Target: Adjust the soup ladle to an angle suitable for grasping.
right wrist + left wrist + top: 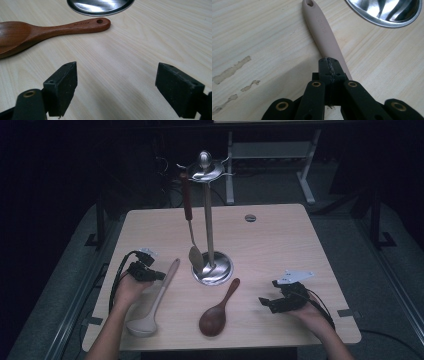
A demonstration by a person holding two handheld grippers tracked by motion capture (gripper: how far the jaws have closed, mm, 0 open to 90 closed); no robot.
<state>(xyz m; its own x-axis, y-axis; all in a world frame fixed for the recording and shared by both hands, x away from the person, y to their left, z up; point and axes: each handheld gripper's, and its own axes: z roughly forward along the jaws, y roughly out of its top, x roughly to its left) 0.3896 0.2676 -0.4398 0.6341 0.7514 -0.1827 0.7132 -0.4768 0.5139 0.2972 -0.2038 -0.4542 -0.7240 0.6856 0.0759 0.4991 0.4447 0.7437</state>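
Bare forearms, no sleeves; the black left gripper with brass-ringed pivots trails a black cable, the black right gripper carries a grey three-cornered plate

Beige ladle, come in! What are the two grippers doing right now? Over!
Left gripper shut, fingers over beige ladle handle. Right gripper open above bare table, holding nothing. Brown spoon lies apart. Rack base close beside ladle's handle tip.
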